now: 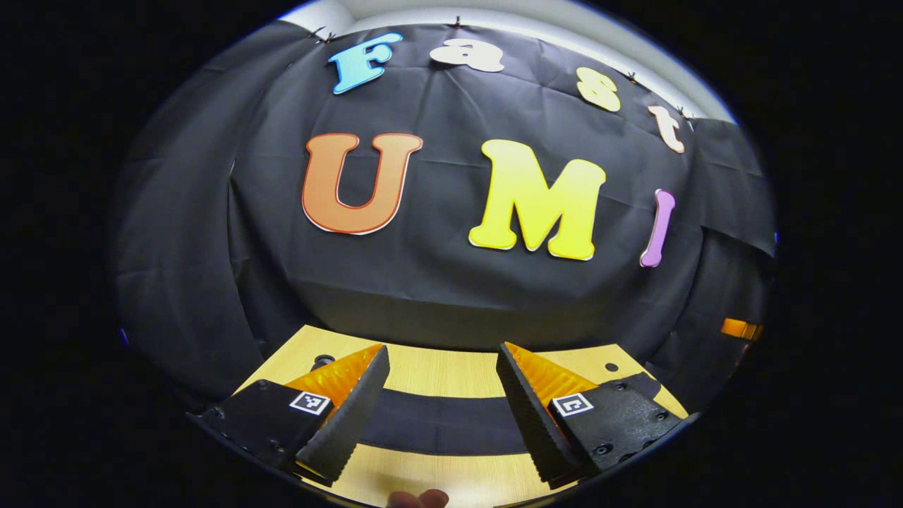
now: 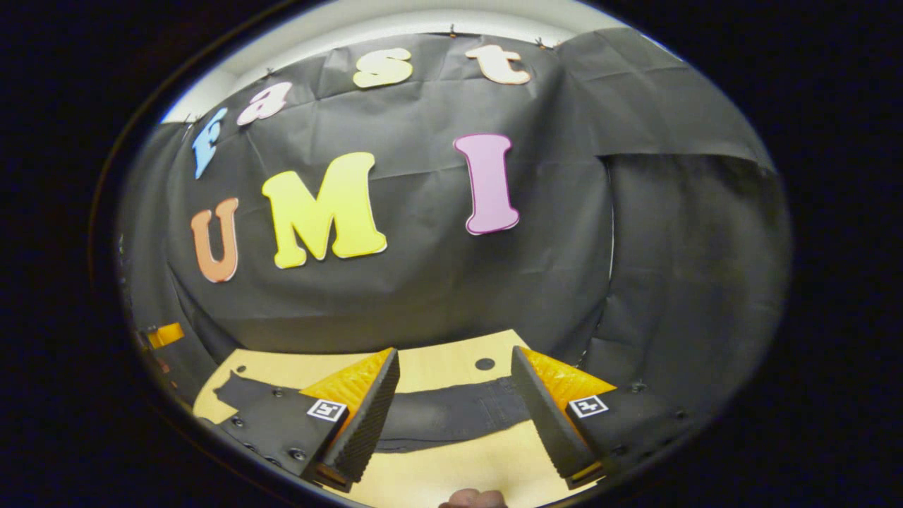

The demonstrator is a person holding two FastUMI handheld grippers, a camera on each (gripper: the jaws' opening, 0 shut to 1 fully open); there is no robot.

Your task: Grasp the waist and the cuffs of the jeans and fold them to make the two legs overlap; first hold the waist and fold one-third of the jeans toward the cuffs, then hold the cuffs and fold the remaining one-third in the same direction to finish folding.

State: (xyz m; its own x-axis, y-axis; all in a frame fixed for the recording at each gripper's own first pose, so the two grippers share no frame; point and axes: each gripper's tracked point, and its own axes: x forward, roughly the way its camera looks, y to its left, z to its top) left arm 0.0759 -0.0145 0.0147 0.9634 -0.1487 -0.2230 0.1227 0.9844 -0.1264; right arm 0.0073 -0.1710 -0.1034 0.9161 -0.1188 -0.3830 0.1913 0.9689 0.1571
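Dark jeans (image 1: 441, 423) lie flat across the light wooden table (image 1: 437, 370), running as a dark band from side to side. In the left gripper view my left gripper (image 1: 441, 406) is open above and in front of that band, with nothing between its fingers. The right gripper view shows the jeans (image 2: 451, 413) again, with a seamed end near the right finger and a ragged end (image 2: 236, 388) at the far left. My right gripper (image 2: 455, 409) is open too, held over the cloth without touching it.
The black cloth wall (image 1: 451, 282) rises right behind the table's far edge. Small round holes (image 2: 485, 364) mark the tabletop. An orange object (image 1: 739, 328) sits at the far right of the left gripper view. A fingertip (image 1: 420, 498) shows at the bottom edge.
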